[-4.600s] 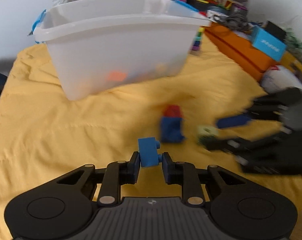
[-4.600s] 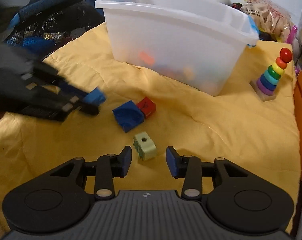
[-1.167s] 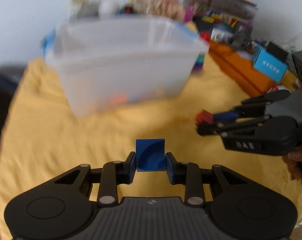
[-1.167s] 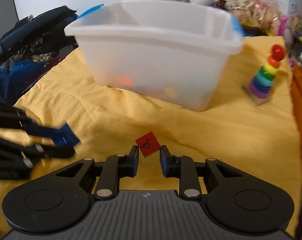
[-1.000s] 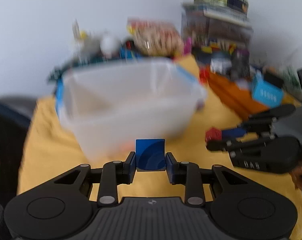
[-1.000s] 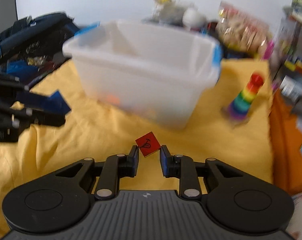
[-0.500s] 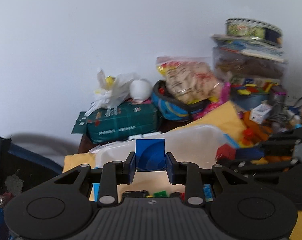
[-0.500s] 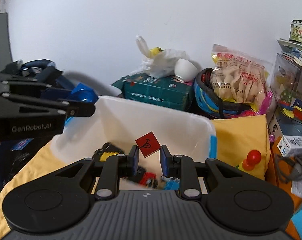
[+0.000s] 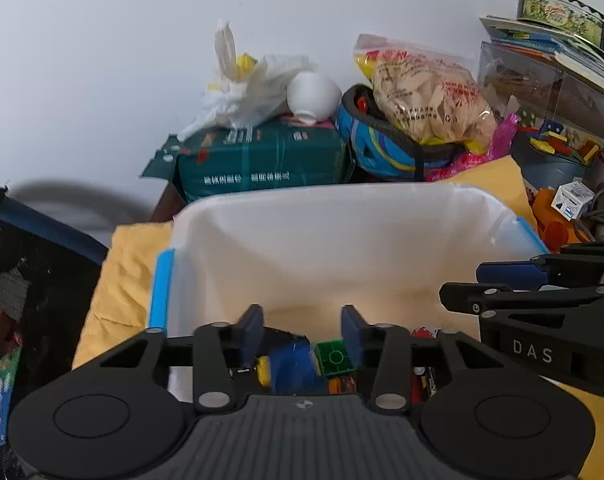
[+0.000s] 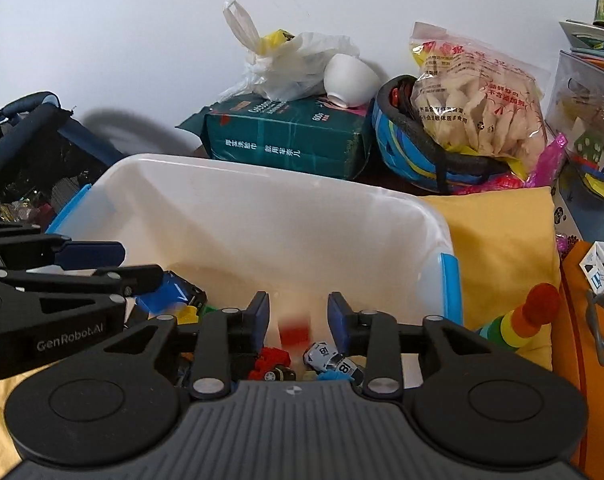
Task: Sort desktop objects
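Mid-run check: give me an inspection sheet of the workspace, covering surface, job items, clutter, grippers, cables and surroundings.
Surface: yellow cloth under the white bin.
Job's things: red block, blurred, dropping into the bin; blue block lying among the toys inside.
Clutter: green brick, toy car, ring stacker.
Grippers: left gripper and right gripper have just been opening above the bin, nothing between the pads.
Cables: grey cord at right.
Surroundings: green package, helmet, snack bag.

Left claw (image 9: 302, 330) and right claw (image 10: 297, 318) — both just opened, seemingly empty.
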{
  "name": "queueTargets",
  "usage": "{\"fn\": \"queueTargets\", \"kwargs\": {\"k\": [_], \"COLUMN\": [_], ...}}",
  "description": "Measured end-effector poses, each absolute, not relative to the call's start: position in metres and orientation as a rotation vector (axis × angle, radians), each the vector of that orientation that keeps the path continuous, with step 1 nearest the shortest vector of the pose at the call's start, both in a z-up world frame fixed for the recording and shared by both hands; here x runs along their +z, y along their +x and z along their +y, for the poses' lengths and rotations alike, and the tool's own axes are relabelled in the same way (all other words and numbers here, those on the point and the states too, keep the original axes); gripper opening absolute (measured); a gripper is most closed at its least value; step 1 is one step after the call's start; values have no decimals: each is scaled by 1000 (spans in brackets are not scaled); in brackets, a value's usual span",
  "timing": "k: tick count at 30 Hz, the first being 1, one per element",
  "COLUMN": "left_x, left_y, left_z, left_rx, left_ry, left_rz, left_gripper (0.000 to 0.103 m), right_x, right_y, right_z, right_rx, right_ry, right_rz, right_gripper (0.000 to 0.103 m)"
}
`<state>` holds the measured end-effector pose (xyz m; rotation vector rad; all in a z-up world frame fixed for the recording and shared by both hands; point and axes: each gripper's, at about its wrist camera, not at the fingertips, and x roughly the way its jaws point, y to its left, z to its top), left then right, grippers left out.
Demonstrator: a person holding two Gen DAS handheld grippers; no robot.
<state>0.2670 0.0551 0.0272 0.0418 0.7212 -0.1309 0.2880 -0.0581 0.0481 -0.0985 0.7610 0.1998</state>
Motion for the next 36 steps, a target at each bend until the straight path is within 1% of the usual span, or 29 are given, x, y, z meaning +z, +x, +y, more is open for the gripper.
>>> {"fn": "queueTargets", "kwargs": {"k": [1,4,8,13,16,21,26,36], "left_x": [30,43,60,72,72,70,70,72], "left_y": [264,252,237,225,224,217,220,215], "left_z": [54,48,40,42,42,28,34,25], "left_rx": [-133,-129,-84,-28,10,127,53,24], "left_ry": [54,84,125,88,131,291,185,161], "left_rz": [708,657,615,609,599,598,678,675], "left_gripper": [58,66,73,80,80,80,80,80], "right_x": [50,56,64,75,76,74,71,72], "right_y": [287,283,277,265,261,250,242,234], "right_z": [-58,-57,-59,-66,-69,-68,-65,-67], "right_rx": [199,198,204,216,208,214,223,221], "right_ry": [-99,-111,-113,-120,-128,-127,-131,-130], "right_rz": [758,741,735,722,724,731,735,736], "right_gripper": [36,42,45,53,55,56,57,59]}}
